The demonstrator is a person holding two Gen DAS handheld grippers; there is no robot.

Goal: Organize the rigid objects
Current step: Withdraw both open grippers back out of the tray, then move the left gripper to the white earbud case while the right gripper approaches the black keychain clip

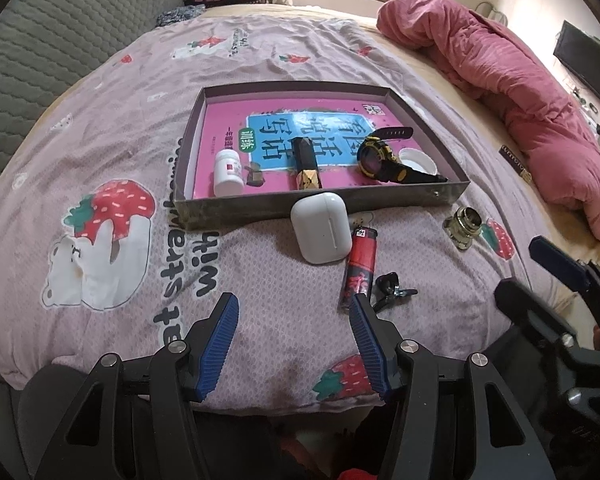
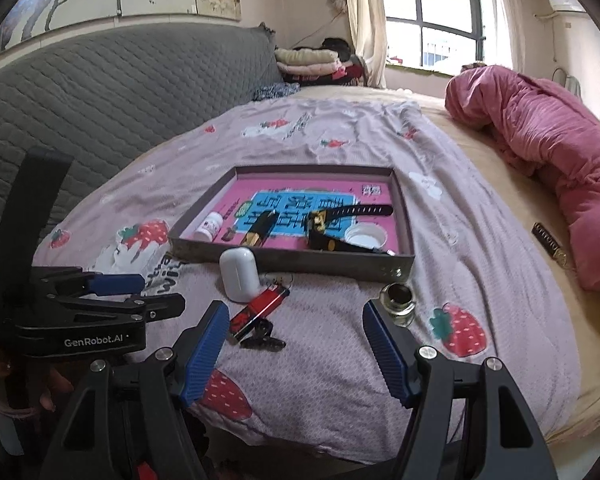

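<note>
Hovering over the bed, both of your tongs stand open with nothing between the pads: the left tongs (image 1: 293, 304) aim at the things lying loose in front of the box, and the right tongs (image 2: 293, 312) sit just beside them, ready for the same cluster. The shallow box (image 1: 380, 196) is clearly the collecting place, since a white pill bottle (image 1: 228, 172), a black-and-gold faceted tube (image 1: 306, 164), a black-and-yellow watch (image 1: 376, 158) and a white lid (image 1: 418, 162) already lie in it on top of a pink book (image 1: 228, 120) whose large Chinese title I cannot read reliably from this angle. Not yet sorted, on the bedspread (image 1: 100, 140), are a white earbud case (image 1: 320, 226) touching the box's near wall, a red lighter (image 1: 360, 266) just beside it, a small black clip (image 1: 390, 286) near the lighter's lower end, and a short glass jar with a gold neck (image 1: 464, 226) off to the right. The bedspread's print reads "with" and part of "strawberries"; the left tongs' body, seen from the right camera, is marked "GenRobot.AI". The lighter looks like your nearest pick.
</note>
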